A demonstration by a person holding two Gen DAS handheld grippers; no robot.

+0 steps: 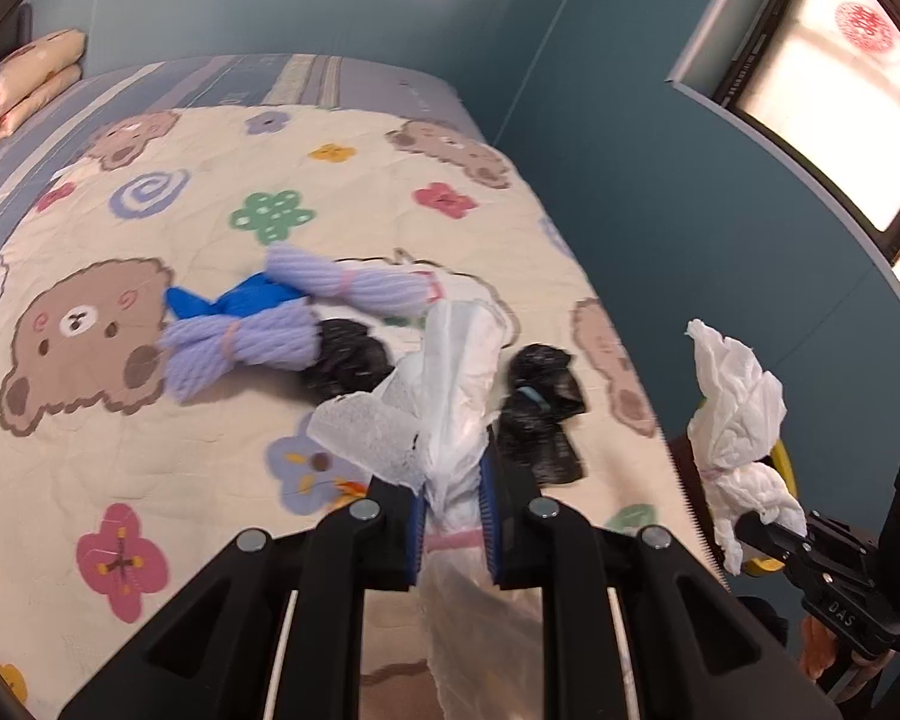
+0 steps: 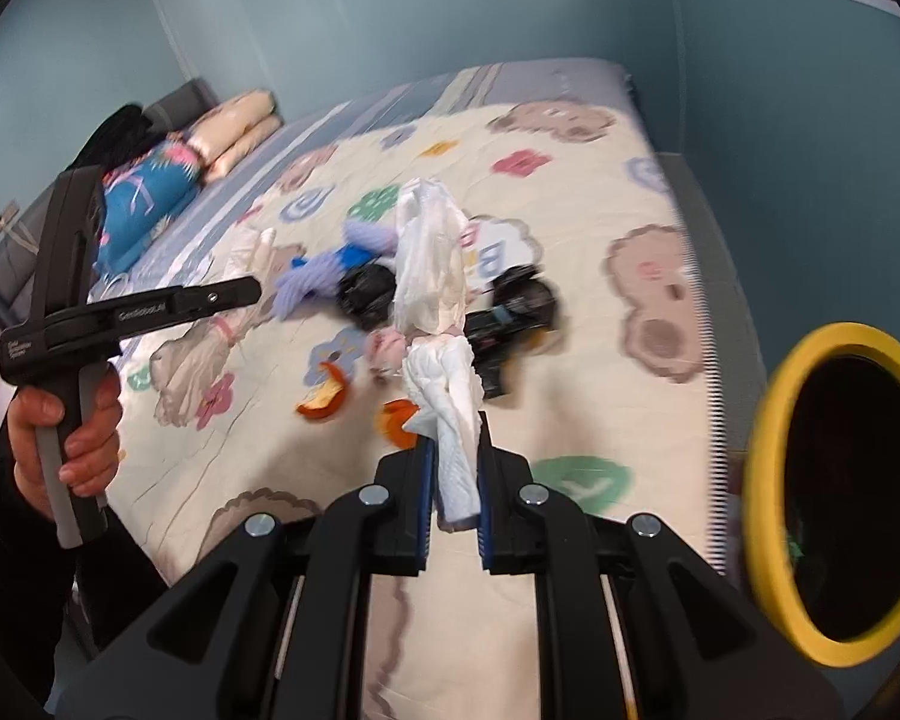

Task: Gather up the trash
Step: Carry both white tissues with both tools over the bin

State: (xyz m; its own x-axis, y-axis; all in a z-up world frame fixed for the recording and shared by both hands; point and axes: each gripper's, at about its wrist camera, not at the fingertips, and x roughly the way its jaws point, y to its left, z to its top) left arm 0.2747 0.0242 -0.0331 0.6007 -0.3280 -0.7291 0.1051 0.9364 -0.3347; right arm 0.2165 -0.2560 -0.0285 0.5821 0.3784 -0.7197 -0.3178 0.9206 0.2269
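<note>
Right wrist view: right gripper (image 2: 455,468) jaws pinching a white tissue wad (image 2: 450,384) above the bed (image 2: 600,204), left gripper (image 1: 455,516) likewise clamped on clear plastic wrap (image 1: 456,360); likely next: drop into yellow-rimmed bin (image 2: 774,540).

A bed (image 1: 222,540) carries a cream quilt (image 1: 390,180) printed with brown bears and coloured flowers, laid over a striped blue sheet (image 1: 210,75). Two peach pillows (image 1: 36,75) are stacked at the head, beside a blue floral cushion (image 2: 150,192). Teal walls (image 1: 630,210) stand behind the bed, and a bright window (image 1: 834,90) is set in the wall to the right.
</note>
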